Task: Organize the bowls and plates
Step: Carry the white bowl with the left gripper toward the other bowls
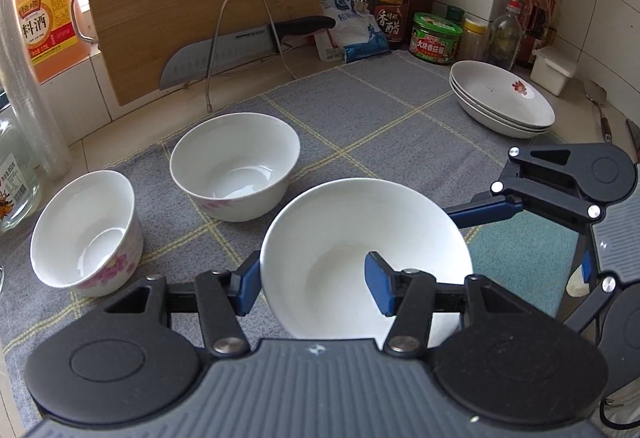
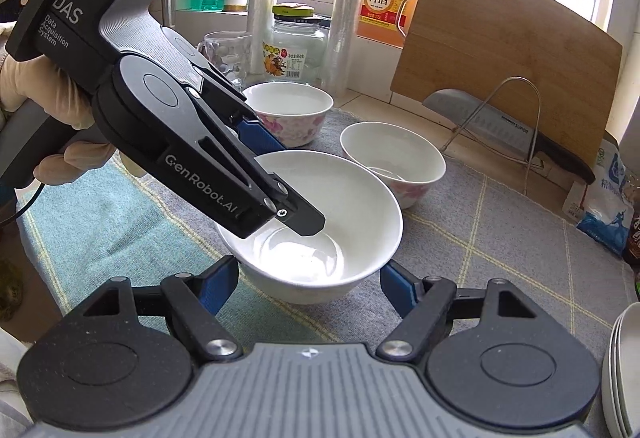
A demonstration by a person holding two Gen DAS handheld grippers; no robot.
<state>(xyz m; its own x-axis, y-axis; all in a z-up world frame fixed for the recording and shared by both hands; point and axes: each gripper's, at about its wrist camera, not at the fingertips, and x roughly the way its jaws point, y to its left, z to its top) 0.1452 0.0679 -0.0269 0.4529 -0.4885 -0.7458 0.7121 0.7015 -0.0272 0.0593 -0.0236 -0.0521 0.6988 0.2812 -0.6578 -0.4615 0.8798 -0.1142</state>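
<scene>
Between the two hand-held grippers sits the plain white bowl (image 1: 360,238): the left hand-held gripper (image 1: 316,288) pinches its near rim wall, the right hand-held gripper (image 2: 310,284) clamps its outer sides. Ahead-left on the bench (image 1: 380,106), two flowered bowls (image 1: 236,166) wait, the left hand nearer.

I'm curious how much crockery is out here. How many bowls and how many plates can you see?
Bowls: 3 (held bowl, middle bowl, left bowl)
Plates: 3, all in the plate stack
Total: 6
</scene>
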